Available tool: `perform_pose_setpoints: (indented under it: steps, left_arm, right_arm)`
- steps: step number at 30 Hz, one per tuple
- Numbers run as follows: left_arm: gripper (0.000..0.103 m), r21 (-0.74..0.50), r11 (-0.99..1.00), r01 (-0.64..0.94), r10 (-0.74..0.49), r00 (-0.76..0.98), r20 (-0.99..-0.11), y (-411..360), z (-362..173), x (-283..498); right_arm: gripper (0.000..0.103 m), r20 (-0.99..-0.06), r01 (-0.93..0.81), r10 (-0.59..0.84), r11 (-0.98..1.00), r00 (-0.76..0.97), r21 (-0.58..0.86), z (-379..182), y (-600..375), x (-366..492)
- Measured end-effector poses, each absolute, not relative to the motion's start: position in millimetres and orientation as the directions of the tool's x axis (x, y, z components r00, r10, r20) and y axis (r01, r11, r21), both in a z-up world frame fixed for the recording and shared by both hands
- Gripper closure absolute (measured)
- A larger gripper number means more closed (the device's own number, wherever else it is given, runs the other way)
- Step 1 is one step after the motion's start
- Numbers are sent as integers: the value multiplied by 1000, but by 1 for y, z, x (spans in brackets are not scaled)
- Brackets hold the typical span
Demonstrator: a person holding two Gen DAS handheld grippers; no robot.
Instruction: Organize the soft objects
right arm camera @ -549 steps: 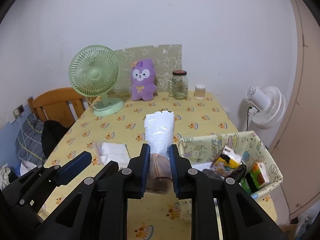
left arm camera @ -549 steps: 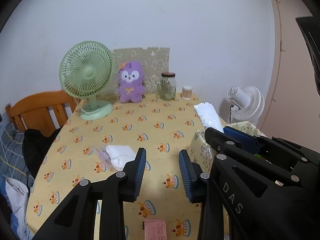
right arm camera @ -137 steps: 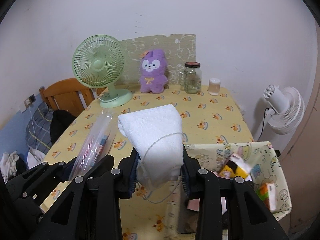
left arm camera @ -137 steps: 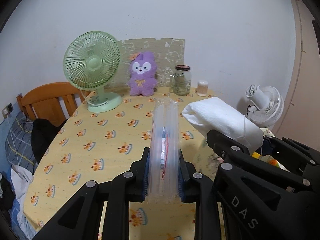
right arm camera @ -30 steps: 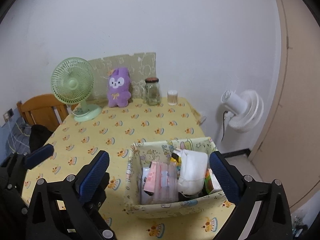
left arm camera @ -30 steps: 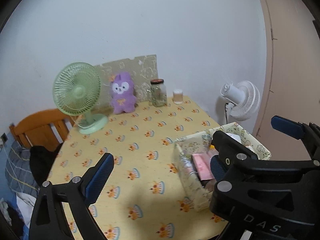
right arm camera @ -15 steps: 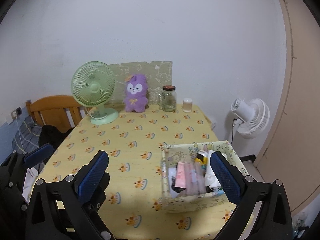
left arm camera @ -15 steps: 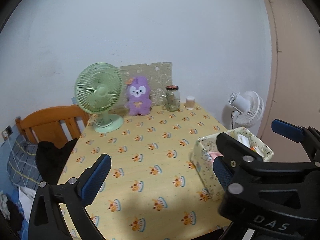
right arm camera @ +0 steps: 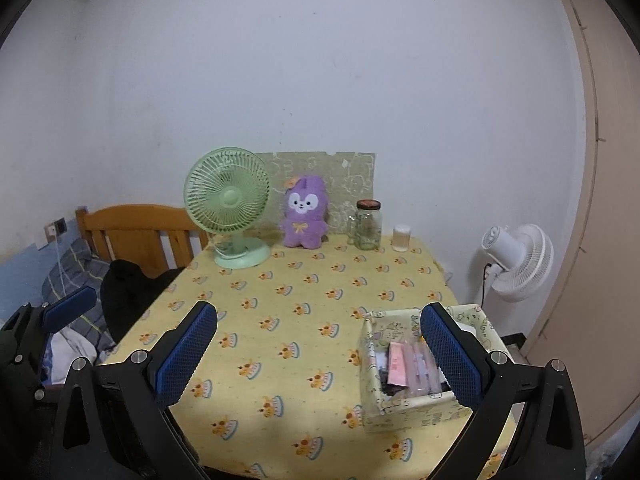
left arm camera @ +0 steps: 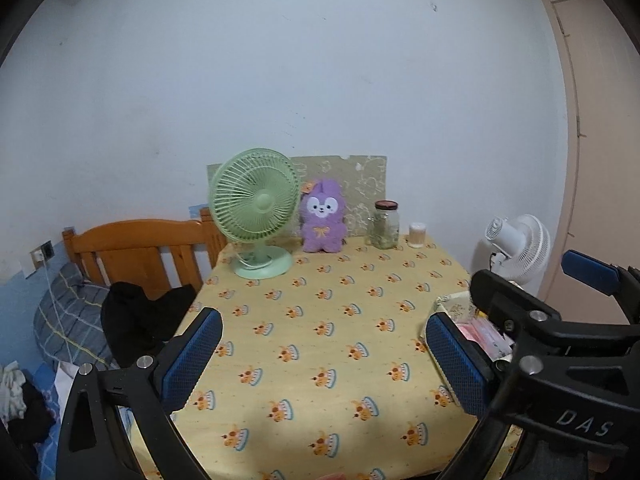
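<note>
"DAS" marks the left gripper (left arm camera: pixel 324 354); both it and the right gripper (right arm camera: pixel 318 356) hover spread, empty, above the surface (right arm camera: pixel 304 292). Fabric storage box (right arm camera: pixel 404 410) holds what appear to be pouches; plush (right arm camera: pixel 303 212) stands beyond.

A pale yellow tablecloth (right arm camera: pixel 304 308) printed with small orange cakes; far left, a mint-green desk fan (right arm camera: pixel 230 222); beside it, a purple plush toy (right arm camera: pixel 304 214) with an orange bow.

A printed matt cloth (right arm camera: pixel 304 312) covers the table, bearing a fuzzy plush toy (right arm camera: pixel 303 213), glossy glass jar (right arm camera: pixel 368 226) and soft fabric-sided basket (right arm camera: pixel 370 364).
</note>
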State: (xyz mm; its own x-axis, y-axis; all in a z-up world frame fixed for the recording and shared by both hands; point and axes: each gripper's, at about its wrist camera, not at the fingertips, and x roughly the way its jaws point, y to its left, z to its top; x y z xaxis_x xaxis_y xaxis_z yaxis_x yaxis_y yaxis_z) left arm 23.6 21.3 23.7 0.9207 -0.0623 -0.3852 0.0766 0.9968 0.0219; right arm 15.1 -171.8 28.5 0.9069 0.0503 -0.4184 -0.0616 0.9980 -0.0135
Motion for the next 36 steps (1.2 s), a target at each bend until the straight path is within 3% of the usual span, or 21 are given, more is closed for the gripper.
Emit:
perform_pose_setpoints:
  steps: [20,36]
  left_arm:
    - [0,-3,1000,8,-9,927,-374,41,21,9]
    - [0,1,999,48,-44,924,-380,36,20,8]
  right_arm:
    - [0,-396,-46,44,999,917,4,26,-178,-3]
    - [0,-410,-30,31,1000,912,8,23,-183,-1]
